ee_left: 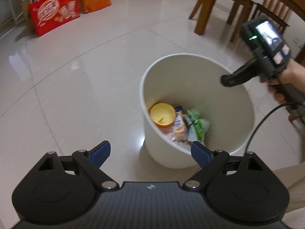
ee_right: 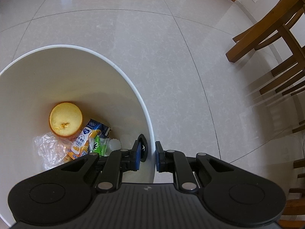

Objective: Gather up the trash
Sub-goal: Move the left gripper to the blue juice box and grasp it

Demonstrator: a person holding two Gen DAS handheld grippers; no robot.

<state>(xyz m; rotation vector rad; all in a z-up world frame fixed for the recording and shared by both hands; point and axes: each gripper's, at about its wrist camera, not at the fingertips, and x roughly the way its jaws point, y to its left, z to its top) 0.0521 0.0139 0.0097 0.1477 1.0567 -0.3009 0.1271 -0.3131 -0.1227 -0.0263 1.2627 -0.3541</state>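
I have the white bin on the tiled floor, and the trash sits in its bottom: an orange cup, a milk carton, a green wrapper and some clear plastic, all heaped together around 9 o'clock from my right gripper. That gripper straddles the bin's rim, one blue pad inside the wall and one outside, narrowly parted; whether the pads actually bite the wall I cannot tell, since the rim hides the contact. My left gripper hangs at the bin's near side with its fingers spread wide and nothing between them.

I judge the collecting to be done, or nearly, with the step in hand being a grip on the bin itself. No loose litter shows on the floor towards the wooden chairs at 2 o'clock. Next I would confirm the right pads seat firmly on the wall, then bring the left across to the opposite rim before lifting.
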